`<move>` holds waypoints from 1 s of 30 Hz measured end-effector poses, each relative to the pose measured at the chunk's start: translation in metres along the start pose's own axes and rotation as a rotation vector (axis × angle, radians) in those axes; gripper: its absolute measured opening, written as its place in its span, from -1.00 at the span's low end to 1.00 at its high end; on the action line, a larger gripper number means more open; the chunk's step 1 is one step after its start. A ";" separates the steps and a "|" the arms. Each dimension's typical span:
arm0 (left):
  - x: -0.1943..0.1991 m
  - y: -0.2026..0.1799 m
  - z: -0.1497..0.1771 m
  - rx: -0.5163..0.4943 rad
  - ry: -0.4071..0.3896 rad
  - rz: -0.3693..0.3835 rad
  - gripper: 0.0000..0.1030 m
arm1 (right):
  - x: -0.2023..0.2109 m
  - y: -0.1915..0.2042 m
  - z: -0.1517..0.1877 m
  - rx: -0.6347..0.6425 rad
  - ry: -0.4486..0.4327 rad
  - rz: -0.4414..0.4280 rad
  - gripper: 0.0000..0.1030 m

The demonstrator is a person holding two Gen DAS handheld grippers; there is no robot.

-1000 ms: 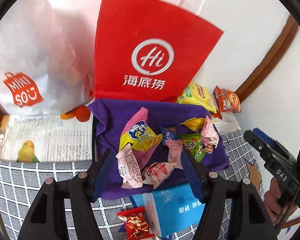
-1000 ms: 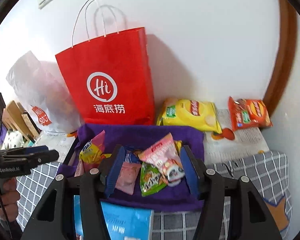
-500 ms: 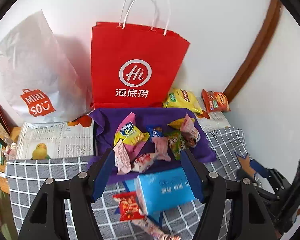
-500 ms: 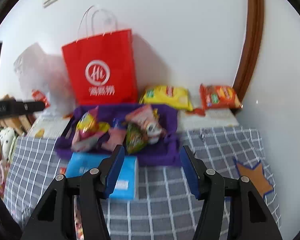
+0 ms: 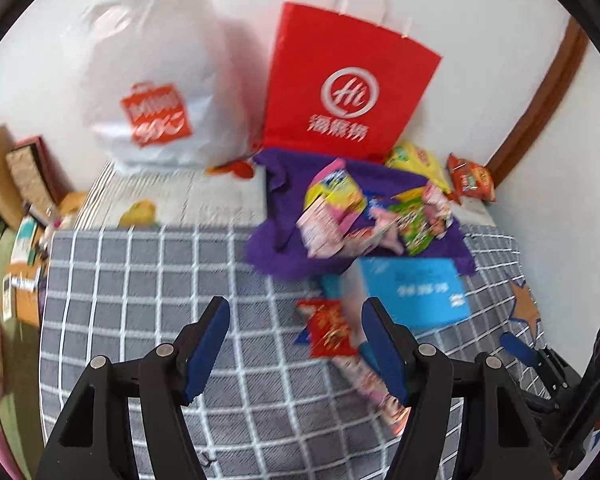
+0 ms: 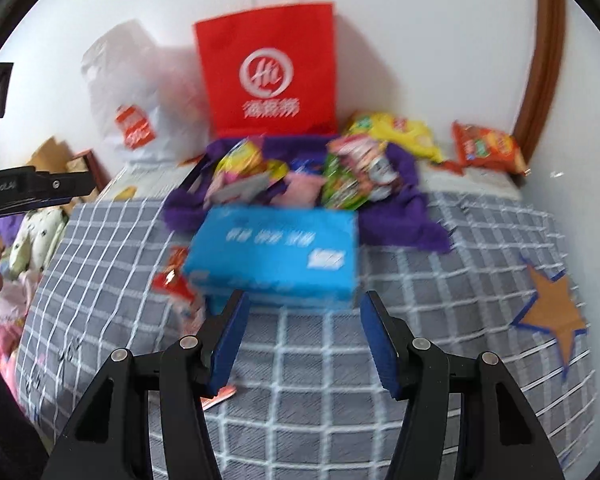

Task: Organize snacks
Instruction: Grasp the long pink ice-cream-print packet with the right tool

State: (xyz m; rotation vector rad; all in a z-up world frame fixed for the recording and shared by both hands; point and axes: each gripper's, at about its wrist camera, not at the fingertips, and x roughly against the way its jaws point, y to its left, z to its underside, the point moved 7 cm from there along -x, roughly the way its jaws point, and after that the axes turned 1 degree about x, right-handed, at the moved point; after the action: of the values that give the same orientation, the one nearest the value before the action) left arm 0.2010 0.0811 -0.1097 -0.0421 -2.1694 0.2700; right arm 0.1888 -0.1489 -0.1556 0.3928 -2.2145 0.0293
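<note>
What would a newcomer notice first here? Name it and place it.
The red paper bag standing against the white wall, with a white plastic bag on its left. In front, a heap of snack packets lies on a purple cloth, and a blue box sits nearest the open right gripper.

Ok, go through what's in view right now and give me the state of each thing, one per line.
left gripper: open, empty, above the checked cloth
right gripper: open, empty
red paper bag: upright against the wall
white plastic bag: standing, bulging
purple cloth: spread out, snack packets piled on it
blue box: lying flat
red packet: lying flat beside the blue box
</note>
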 end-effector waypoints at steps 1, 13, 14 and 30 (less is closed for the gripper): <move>0.000 0.005 0.005 0.009 0.004 -0.005 0.29 | -0.004 0.007 0.006 0.005 0.010 -0.015 0.11; -0.005 0.046 0.056 0.060 0.054 -0.054 0.29 | -0.054 0.065 0.052 0.115 0.097 -0.118 -0.06; -0.005 0.048 0.058 0.064 0.056 -0.054 0.29 | -0.057 0.069 0.053 0.122 0.100 -0.125 -0.07; -0.043 0.018 0.068 0.078 0.089 -0.023 0.29 | -0.052 0.081 0.077 0.216 0.092 -0.175 -0.58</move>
State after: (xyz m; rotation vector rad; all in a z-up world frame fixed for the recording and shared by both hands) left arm 0.1698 0.0810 -0.1859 0.0148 -2.0684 0.3336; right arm 0.1361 -0.0701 -0.2347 0.6897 -2.0854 0.1892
